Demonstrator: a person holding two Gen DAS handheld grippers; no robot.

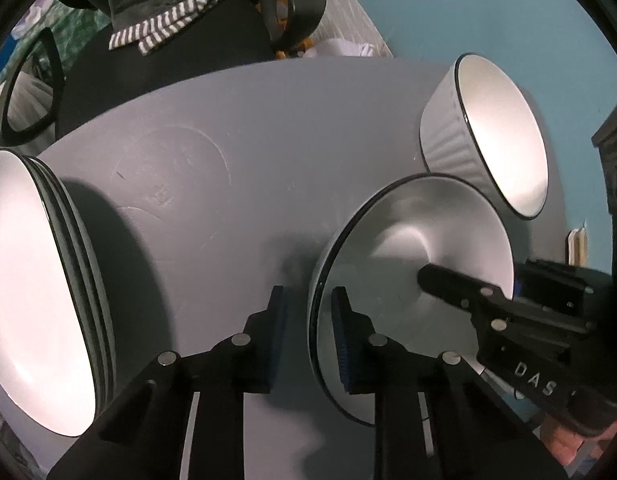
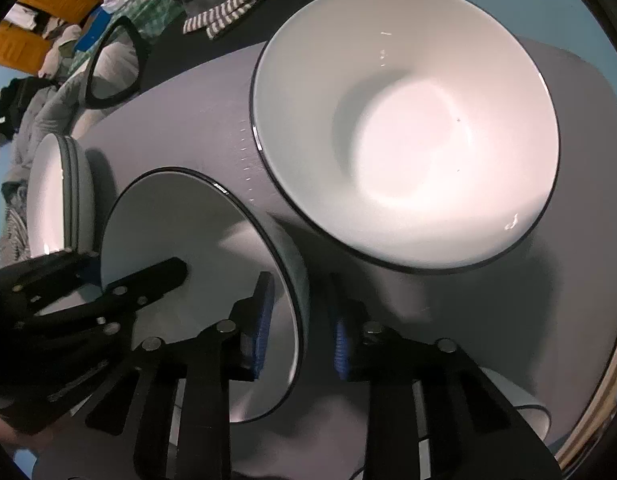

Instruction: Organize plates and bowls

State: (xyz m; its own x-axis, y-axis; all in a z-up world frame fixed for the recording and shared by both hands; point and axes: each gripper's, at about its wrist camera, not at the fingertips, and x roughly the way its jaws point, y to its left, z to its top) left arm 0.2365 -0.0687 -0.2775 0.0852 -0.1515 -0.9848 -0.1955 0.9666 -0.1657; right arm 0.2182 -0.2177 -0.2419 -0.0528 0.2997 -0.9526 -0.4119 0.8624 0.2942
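Note:
A small white bowl (image 1: 404, 240) with a dark rim stands on the grey table (image 1: 228, 152). My left gripper (image 1: 307, 294) points down over its near rim, one blue pad inside and one outside, shut on the wall. The right gripper's inner finger (image 1: 448, 282) reaches into the bowl from the opposite side. In the right wrist view the same small bowl (image 2: 180, 232) has its wall between the pads of my right gripper (image 2: 300, 282), also shut on it. The left gripper's finger (image 2: 156, 280) lies inside the bowl there.
A large white ribbed bowl (image 1: 504, 132) (image 2: 408, 128) sits just behind the small one. A stack of white plates (image 1: 28, 280) (image 2: 48, 200) stands on the table's left. A chair with dark clothing and a striped cloth (image 1: 164, 32) is beyond the far edge.

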